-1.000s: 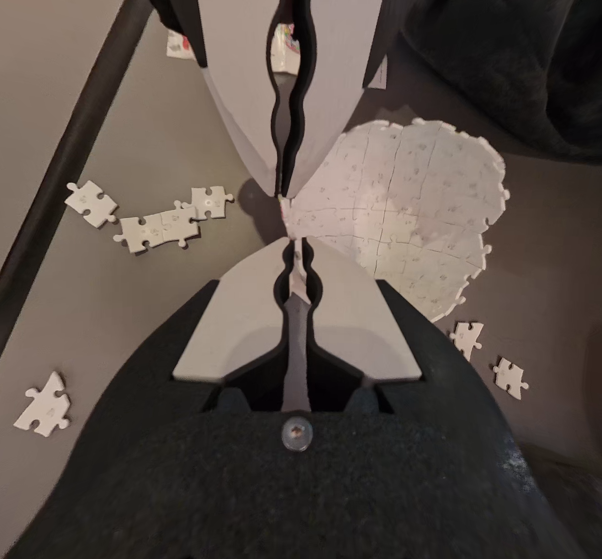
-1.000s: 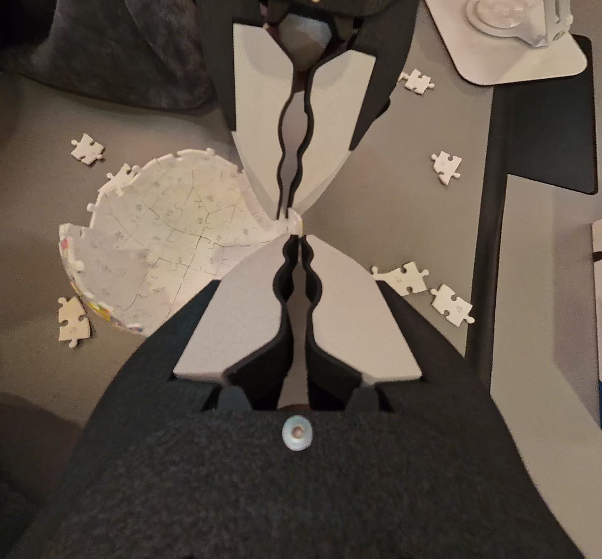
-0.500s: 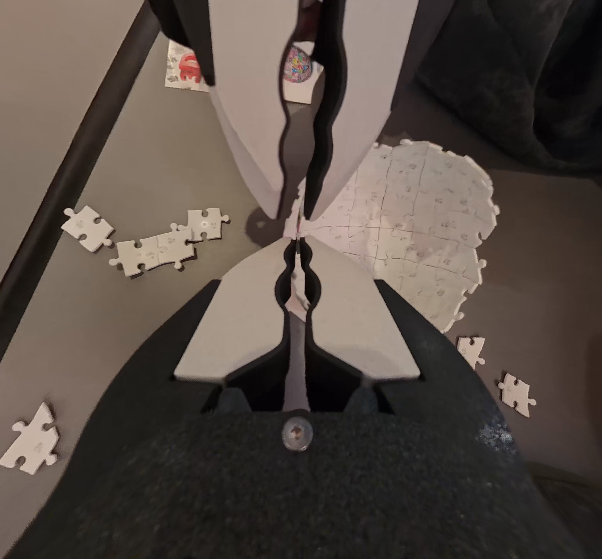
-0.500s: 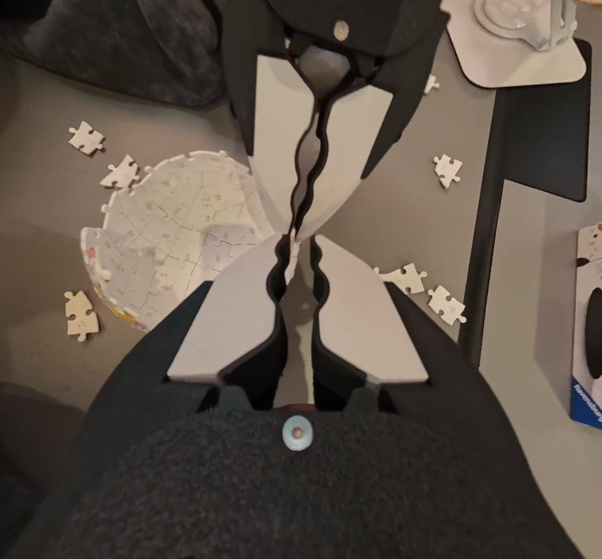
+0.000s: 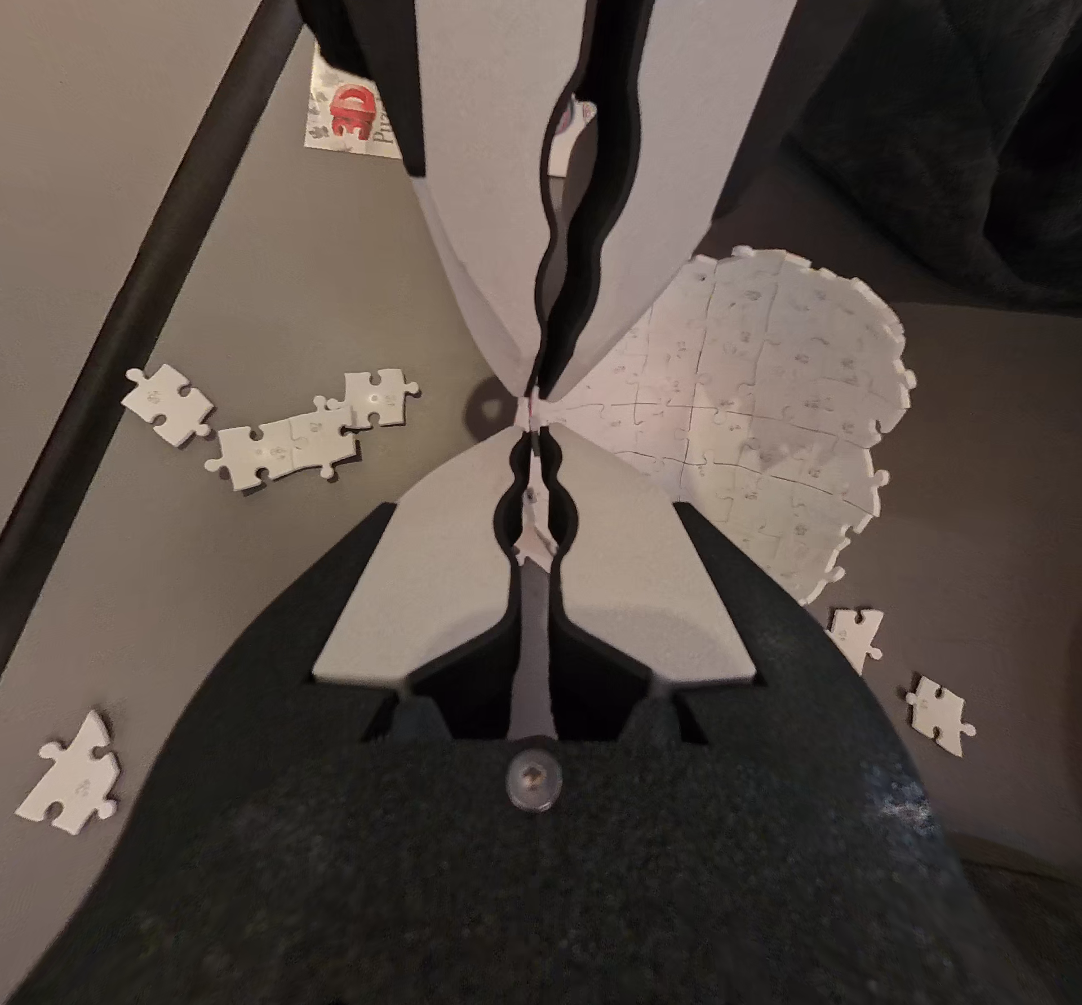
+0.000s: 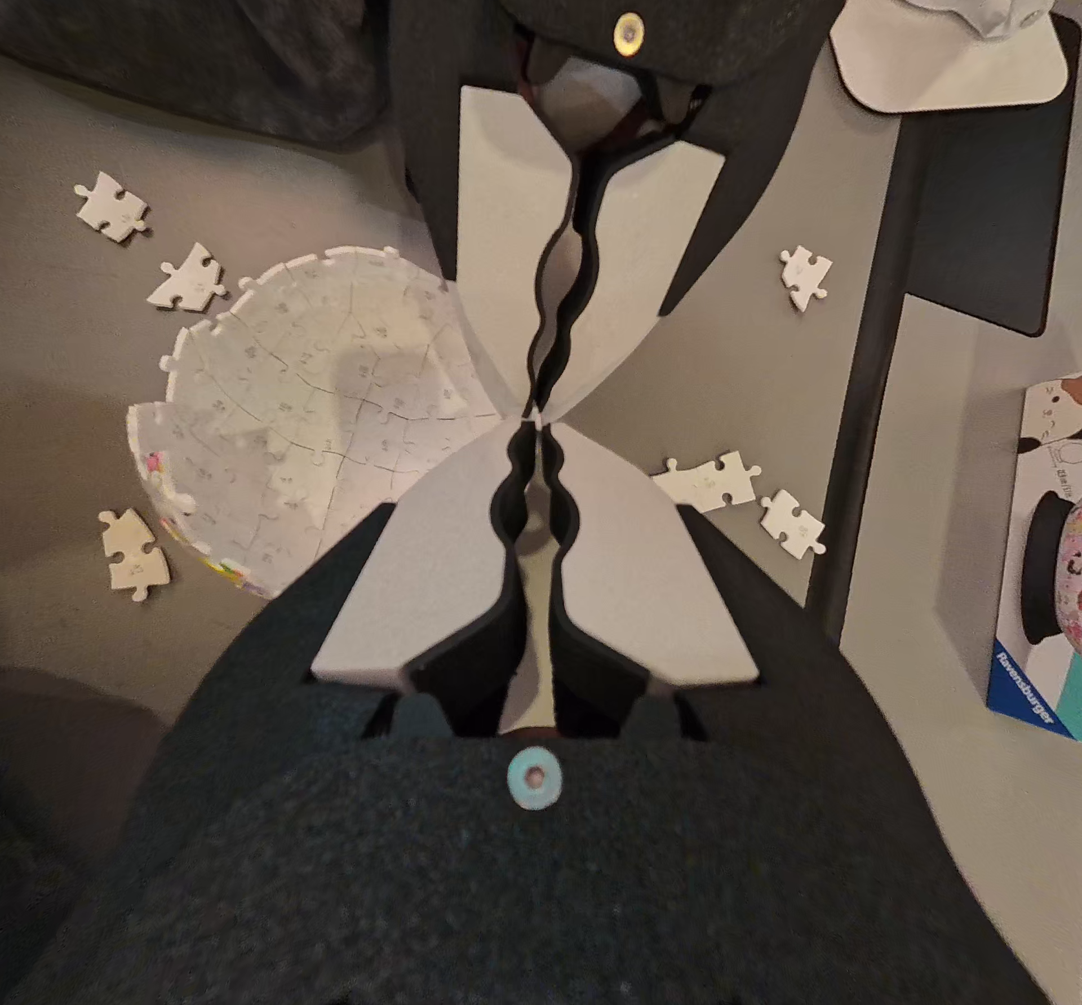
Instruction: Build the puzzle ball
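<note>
Puzzle ball (image 5: 761, 409), only partly built, lay as a shallow curved shell of interlocked white pieces on the grey bench (image 5: 293, 251). Its inner face was matt and pale, with faint marks on each piece and knobbed tabs along the ragged rim. In the right wrist view, a strip of bright colour showed on the puzzle ball's (image 6: 304, 420) outer side at the lower left edge.

At one corner of the rim the two hand-held grippers met tip to tip. The left hand-held gripper (image 5: 534, 438) had its smooth grey fingers, edged in wavy black padding, pinched nearly together on the shell's edge. The right hand-held gripper (image 6: 536, 429) was likewise closed to a thin slit at the tips, touching the same corner. Whether it truly gripped the edge I could not tell.

Loose flat puzzle pieces (image 5: 167, 403) lay scattered on the bench. The left wrist view showed seven: one single, a joined pair (image 5: 287, 447) with a third piece overlapping its end, one at the lower left, and two to the right of the shell.

Farther out were a printed leaflet (image 5: 345, 116), a black bar (image 5: 146, 297) across the bench, dark fuzzy fabric (image 5: 966, 98), a puzzle box (image 6: 1042, 555) and a white mat (image 6: 948, 57).
</note>
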The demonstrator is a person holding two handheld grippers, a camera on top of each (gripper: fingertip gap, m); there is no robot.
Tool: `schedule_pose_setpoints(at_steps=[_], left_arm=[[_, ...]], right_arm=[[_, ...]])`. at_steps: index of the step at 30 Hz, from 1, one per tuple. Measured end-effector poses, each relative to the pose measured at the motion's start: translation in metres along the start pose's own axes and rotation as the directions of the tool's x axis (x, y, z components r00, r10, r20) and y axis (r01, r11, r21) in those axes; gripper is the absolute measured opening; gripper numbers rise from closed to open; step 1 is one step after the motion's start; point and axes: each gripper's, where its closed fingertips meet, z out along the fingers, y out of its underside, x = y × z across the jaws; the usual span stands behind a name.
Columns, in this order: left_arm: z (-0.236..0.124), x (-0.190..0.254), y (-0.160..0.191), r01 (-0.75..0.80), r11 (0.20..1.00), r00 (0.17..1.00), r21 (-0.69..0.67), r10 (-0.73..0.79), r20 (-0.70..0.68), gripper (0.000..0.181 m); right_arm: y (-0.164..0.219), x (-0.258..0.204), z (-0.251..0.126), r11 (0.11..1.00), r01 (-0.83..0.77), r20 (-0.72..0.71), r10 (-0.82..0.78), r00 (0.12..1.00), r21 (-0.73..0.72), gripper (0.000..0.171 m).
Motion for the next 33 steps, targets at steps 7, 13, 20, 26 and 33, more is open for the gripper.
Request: schedule_pose_setpoints(at_steps=[7,13,20,26,33], left_arm=[[0.001,0.001,0.001,0.01,1.0,1.0,0.01,-0.009,-0.02,0.003],[-0.019,0.001,-0.001,0.042,0.998,0.998,0.054,-0.039,-0.052,0.02],[-0.015,-0.007,0.013,0.081,0.997,0.996,0.001,-0.081,-0.03,0.028],[-0.003,-0.001,0.01,0.066,0.997,0.998,-0.045,-0.066,-0.014,0.026],[0.002,-0.001,0.005,0.058,0.997,0.998,-0.048,-0.057,0.025,0.017]], right_arm=[[0.006,-0.001,0.001,0.998,0.013,-0.011,-0.013,1.0,-0.054,0.001],[0.01,0.002,0.005,0.987,0.058,-0.075,-0.07,0.995,-0.152,0.002],[0.01,0.004,0.006,0.988,-0.009,-0.102,-0.007,0.995,-0.155,0.002],[0.009,0.006,0.006,0.993,-0.051,-0.086,0.042,0.995,-0.108,0.002],[0.008,0.005,0.008,0.995,-0.065,-0.059,0.06,0.996,-0.071,0.002]])
